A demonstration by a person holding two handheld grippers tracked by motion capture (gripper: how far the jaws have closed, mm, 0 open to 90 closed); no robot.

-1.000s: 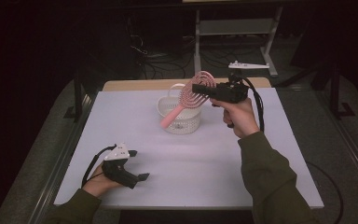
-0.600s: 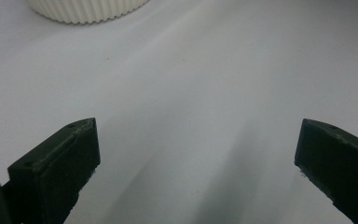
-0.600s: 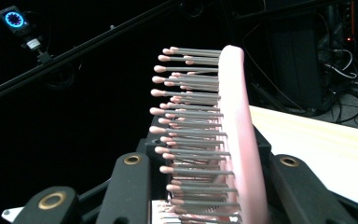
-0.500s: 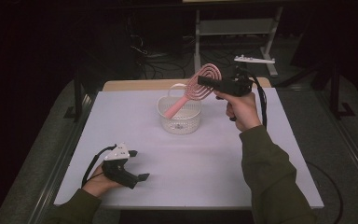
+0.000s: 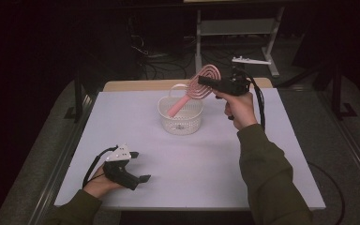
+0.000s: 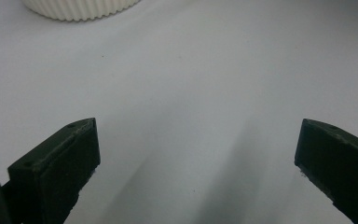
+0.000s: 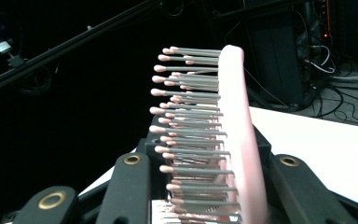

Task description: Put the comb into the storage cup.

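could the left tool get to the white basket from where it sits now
Probably yes: the left tool rests open near the table's front edge, and only bare white tabletop lies between it and the basket.

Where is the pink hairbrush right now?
In the high view the pink hairbrush is at the table's far middle, head clamped in the right gripper, handle slanting down into the white basket.

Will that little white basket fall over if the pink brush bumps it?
Maybe. The white basket looks thin and full of holes, so it is probably light and could slide or tip. Its base seems wide, which helps. The pink brush looks stiff: it stays straight, with the right tongs gripping its head.
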